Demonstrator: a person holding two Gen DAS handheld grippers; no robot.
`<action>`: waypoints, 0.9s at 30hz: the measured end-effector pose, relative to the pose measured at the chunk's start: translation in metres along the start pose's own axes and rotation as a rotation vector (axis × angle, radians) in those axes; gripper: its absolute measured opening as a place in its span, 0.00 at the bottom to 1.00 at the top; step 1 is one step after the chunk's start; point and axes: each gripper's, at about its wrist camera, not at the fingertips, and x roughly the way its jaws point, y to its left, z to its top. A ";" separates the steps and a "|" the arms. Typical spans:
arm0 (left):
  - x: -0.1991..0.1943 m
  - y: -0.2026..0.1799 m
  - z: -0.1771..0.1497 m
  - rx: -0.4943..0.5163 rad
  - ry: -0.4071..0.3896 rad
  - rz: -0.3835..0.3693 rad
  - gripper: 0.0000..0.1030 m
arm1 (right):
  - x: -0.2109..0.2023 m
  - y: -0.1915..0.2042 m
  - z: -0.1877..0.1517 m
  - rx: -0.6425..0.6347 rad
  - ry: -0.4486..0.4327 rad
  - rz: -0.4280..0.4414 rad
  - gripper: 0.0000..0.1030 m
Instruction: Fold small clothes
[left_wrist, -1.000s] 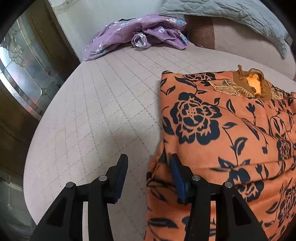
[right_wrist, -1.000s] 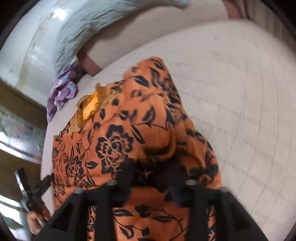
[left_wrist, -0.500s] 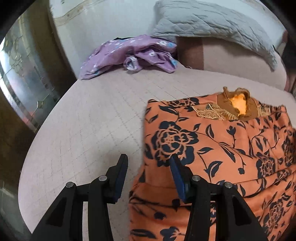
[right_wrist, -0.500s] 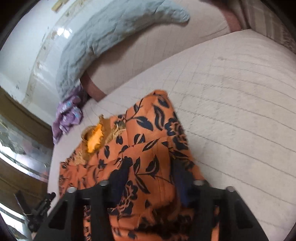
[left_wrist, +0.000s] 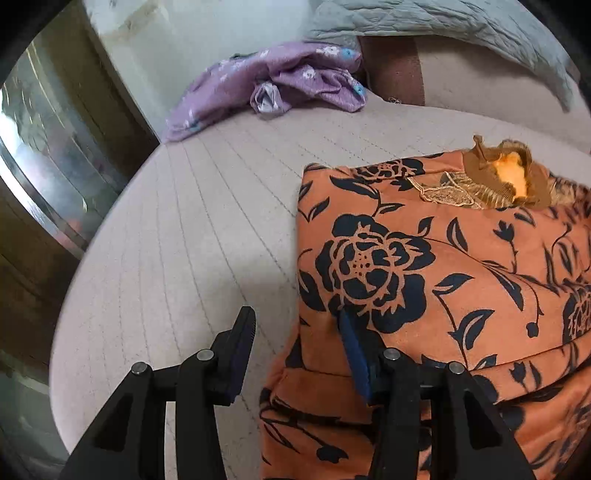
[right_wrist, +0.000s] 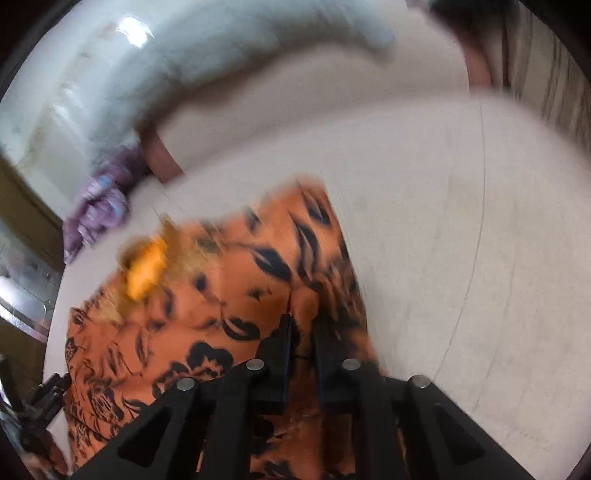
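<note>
An orange garment with dark blue flowers (left_wrist: 424, 258) lies spread on the quilted bed (left_wrist: 184, 240), its brown collar with yellow lining (left_wrist: 509, 173) at the far side. My left gripper (left_wrist: 294, 315) is open and straddles the garment's left edge, one finger over the mattress and the other over the cloth, neither pad pressing. In the blurred right wrist view, my right gripper (right_wrist: 303, 321) is closing its jaws on a raised fold near the right edge of the garment (right_wrist: 221, 295), with orange cloth pinched in the narrow gap. The left gripper (right_wrist: 48, 387) shows at the lower left there.
A crumpled purple flowered garment (left_wrist: 280, 85) lies at the bed's far left corner. A grey quilted blanket (left_wrist: 443, 22) drapes over the padded headboard (left_wrist: 395, 74). A wooden door with patterned glass (left_wrist: 55, 147) stands beyond the bed's left edge.
The right gripper's jaws went from wide apart to nearly together on a fold of the orange garment. The left gripper stayed open and shifted slightly along the garment's left edge.
</note>
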 end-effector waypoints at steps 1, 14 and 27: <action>-0.003 -0.001 0.001 0.014 -0.005 0.010 0.48 | -0.003 -0.001 0.001 0.012 -0.007 0.006 0.16; -0.052 -0.010 -0.002 0.009 -0.145 -0.173 0.53 | -0.079 0.035 -0.024 -0.093 -0.102 0.144 0.31; -0.036 -0.008 -0.002 0.003 -0.055 -0.169 0.57 | -0.035 0.042 -0.040 -0.127 0.083 0.107 0.30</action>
